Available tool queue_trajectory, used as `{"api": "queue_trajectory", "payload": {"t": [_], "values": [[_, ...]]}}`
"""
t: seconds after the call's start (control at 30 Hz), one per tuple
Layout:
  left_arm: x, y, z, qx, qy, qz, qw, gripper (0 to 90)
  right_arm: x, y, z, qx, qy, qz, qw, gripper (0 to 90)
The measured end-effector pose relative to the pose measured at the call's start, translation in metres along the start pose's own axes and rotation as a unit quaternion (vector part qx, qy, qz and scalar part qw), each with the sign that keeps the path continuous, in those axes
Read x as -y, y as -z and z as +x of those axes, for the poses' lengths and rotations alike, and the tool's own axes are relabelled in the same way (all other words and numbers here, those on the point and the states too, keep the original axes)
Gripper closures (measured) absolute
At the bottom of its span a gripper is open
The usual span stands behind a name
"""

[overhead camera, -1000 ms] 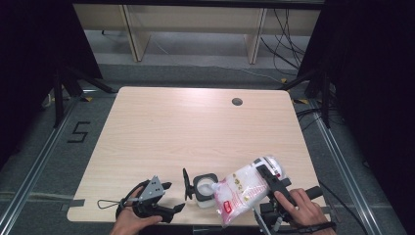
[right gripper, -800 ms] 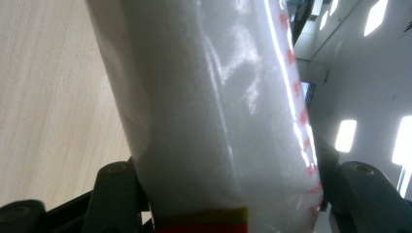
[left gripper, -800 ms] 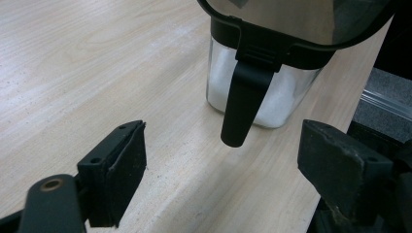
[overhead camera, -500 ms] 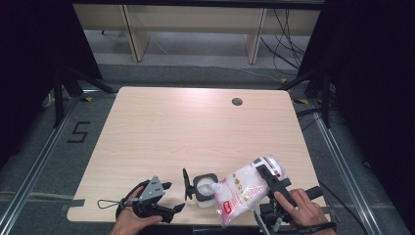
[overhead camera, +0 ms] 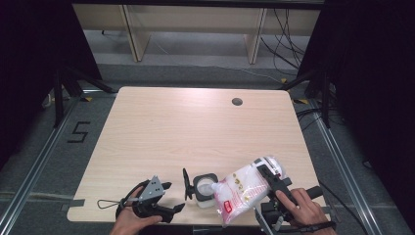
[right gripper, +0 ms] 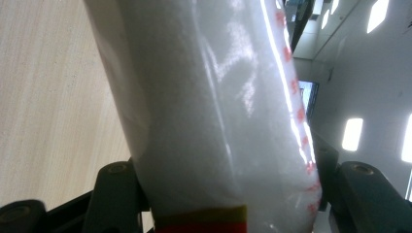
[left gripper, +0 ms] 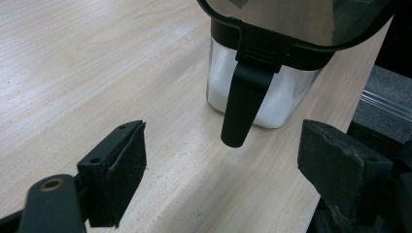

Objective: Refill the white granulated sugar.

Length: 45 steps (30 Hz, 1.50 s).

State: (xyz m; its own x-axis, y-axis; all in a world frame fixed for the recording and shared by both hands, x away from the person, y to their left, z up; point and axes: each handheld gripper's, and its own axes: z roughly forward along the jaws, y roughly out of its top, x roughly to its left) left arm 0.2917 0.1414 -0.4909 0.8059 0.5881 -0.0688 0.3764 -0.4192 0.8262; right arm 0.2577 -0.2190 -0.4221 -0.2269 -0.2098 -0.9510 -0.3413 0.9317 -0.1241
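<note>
Right gripper point(overhead camera: 266, 177) at roughly 5 o'clock on the table point(overhead camera: 195, 127), held in the right hand point(overhead camera: 301, 205), jaws clamped on a plastic bag point(overhead camera: 242, 188) of white granules. Bag tilted, red-printed lower end hanging toward 7 o'clock past the table's near edge, upper end raised toward 1 o'clock. In the right gripper view, bag point(right gripper: 214, 111) pressed between both jaws, a yellow and red band across its bottom, wood surface at 9 o'clock.

Left gripper point(overhead camera: 173, 197) at about 7 o'clock on the table, gripped by the left hand point(overhead camera: 129, 218), grey three-cornered plate on top, a cable loop trailing toward 9 o'clock. Jaws spread wide, nothing between them, pointing toward 3 o'clock at the jar. In the left gripper view, both jaw pads well apart, bare wood between.

Glass jar point(overhead camera: 204, 188) standing upright at 6 o'clock near the front edge, between the two grippers, just beside the bag's lower end. Black-rimmed lid point(overhead camera: 186, 183) flipped open, standing up on the jar's 9 o'clock side. White contents visible in the jar point(left gripper: 262, 102) through the glass; black lid tab hanging down its front.

Round dark hole point(overhead camera: 237, 102) in the tabletop at about 1 o'clock, well apart from everything.
</note>
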Motion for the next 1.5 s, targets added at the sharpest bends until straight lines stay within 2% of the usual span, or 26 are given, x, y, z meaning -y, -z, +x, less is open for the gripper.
{"api": "queue_trajectory", "payload": {"t": [0.03, 0.07, 0.1, 0.13, 0.17, 0.2, 0.23, 0.27, 0.37, 0.4, 0.47, 0.5, 0.57, 0.6, 0.7, 0.77, 0.87, 1.0, 1.03, 1.17, 1.23, 1.3, 1.37, 1.4, 1.43, 1.5], "values": [[0.0006, -0.0009, -0.0011, 0.002, 0.008, -0.006, 0.9999, 17.5, 0.0001, 0.0015, 0.0008, -0.004, -0.009, 0.009, 0.9999, 43.6], [0.0002, 0.0002, 0.0003, 0.000, -0.002, -0.001, 1.0000, 17.4, 0.0004, 0.0008, 0.0007, -0.002, -0.012, 0.006, 0.9999, 43.6], [-0.0003, 0.0005, -0.0003, -0.001, 0.000, -0.002, 1.0000, 17.4, 0.0005, 0.0012, 0.0002, -0.002, -0.008, 0.007, 0.9999, 43.6], [-0.0002, 0.0003, -0.0002, -0.001, -0.001, -0.001, 1.0000, 17.4, 0.0005, 0.0010, -0.0023, 0.005, 0.008, -0.001, 1.0000, 43.5], [-0.0001, 0.0000, 0.0000, 0.000, -0.001, 0.000, 1.0000, 17.4, 0.0008, 0.0014, -0.0010, -0.002, -0.006, 0.002, 1.0000, 43.6], [0.0004, 0.0004, 0.0005, -0.001, -0.005, 0.005, 1.0000, 17.5, 0.0011, 0.0010, -0.0029, 0.008, 0.006, -0.004, 0.9999, 43.6], [0.0003, 0.0005, 0.0002, -0.002, -0.001, 0.003, 1.0000, 17.4, 0.0017, 0.0012, -0.0014, 0.005, -0.006, 0.002, 1.0000, 43.6], [0.0000, 0.0004, -0.0008, -0.001, 0.004, -0.002, 1.0000, 17.5, 0.0017, 0.0014, -0.0017, 0.005, -0.003, 0.002, 1.0000, 43.6], [0.0002, 0.0005, 0.0009, -0.002, -0.006, 0.004, 1.0000, 17.4, 0.0019, 0.0016, -0.0009, 0.003, -0.007, 0.003, 1.0000, 43.6], [0.0003, 0.0004, 0.0002, -0.001, -0.001, 0.001, 1.0000, 17.4, 0.0016, 0.0010, -0.0031, 0.008, 0.009, -0.003, 0.9999, 43.6], [0.0000, 0.0004, -0.0004, 0.000, 0.000, -0.004, 1.0000, 17.4, 0.0010, 0.0018, -0.0026, 0.004, 0.011, 0.003, 0.9999, 43.6], [0.0001, 0.0002, 0.0003, 0.001, -0.002, -0.002, 1.0000, 17.4, 0.0010, 0.0018, -0.0025, 0.003, 0.010, 0.002, 0.9999, 43.6], [0.0003, 0.0007, 0.0007, -0.002, -0.004, 0.003, 1.0000, 17.4, 0.0019, 0.0018, 0.0001, 0.001, -0.010, 0.004, 0.9999, 43.6], [0.0001, 0.0004, -0.0003, 0.000, 0.000, -0.003, 1.0000, 17.5, 0.0015, 0.0015, -0.0026, 0.005, 0.008, -0.001, 1.0000, 43.6], [0.0003, 0.0004, 0.0006, -0.001, -0.004, 0.002, 1.0000, 17.4, 0.0014, 0.0030, -0.0034, 0.005, 0.007, 0.000, 1.0000, 43.6], [0.0001, 0.0002, -0.0005, 0.000, 0.001, -0.005, 1.0000, 17.4, 0.0014, 0.0036, -0.0036, 0.005, 0.006, 0.000, 1.0000, 43.7], [0.0003, 0.0005, 0.0008, -0.001, -0.006, 0.003, 1.0000, 17.4, 0.0017, 0.0037, -0.0032, 0.004, 0.004, -0.002, 1.0000, 43.7], [0.0002, 0.0002, 0.0001, 0.001, -0.002, -0.002, 1.0000, 17.4, 0.0013, 0.0036, -0.0023, 0.002, 0.004, 0.002, 1.0000, 43.7], [0.0002, 0.0006, 0.0009, -0.001, -0.006, 0.003, 1.0000, 17.4, 0.0014, 0.0037, -0.0032, 0.004, 0.006, -0.001, 1.0000, 43.7], [0.0002, 0.0003, 0.0001, 0.001, -0.002, -0.002, 1.0000, 17.4, 0.0015, 0.0041, -0.0032, 0.004, 0.005, -0.001, 1.0000, 43.7], [0.0004, 0.0003, -0.0001, 0.000, -0.001, -0.002, 1.0000, 17.4, 0.0018, 0.0049, -0.0005, -0.003, -0.012, 0.006, 0.9999, 43.7], [0.0002, 0.0003, -0.0004, 0.001, 0.001, -0.005, 1.0000, 17.4, 0.0016, 0.0042, -0.0024, 0.004, 0.004, -0.002, 1.0000, 43.7], [0.0004, 0.0005, -0.0001, -0.001, 0.001, -0.001, 1.0000, 17.4, 0.0019, 0.0045, -0.0006, -0.002, -0.008, 0.002, 1.0000, 43.7], [0.0007, 0.0001, -0.0013, 0.000, 0.012, -0.003, 0.9999, 17.4, 0.0020, 0.0044, -0.0006, -0.003, -0.008, 0.001, 1.0000, 43.7], [0.0007, 0.0001, -0.0017, -0.001, 0.013, -0.005, 0.9999, 17.4, 0.0019, 0.0045, -0.0004, -0.002, -0.007, 0.002, 1.0000, 43.7], [0.0004, 0.0003, -0.0001, 0.000, 0.002, -0.002, 1.0000, 17.4, 0.0018, 0.0044, -0.0001, -0.003, -0.009, 0.001, 1.0000, 43.7]]}}
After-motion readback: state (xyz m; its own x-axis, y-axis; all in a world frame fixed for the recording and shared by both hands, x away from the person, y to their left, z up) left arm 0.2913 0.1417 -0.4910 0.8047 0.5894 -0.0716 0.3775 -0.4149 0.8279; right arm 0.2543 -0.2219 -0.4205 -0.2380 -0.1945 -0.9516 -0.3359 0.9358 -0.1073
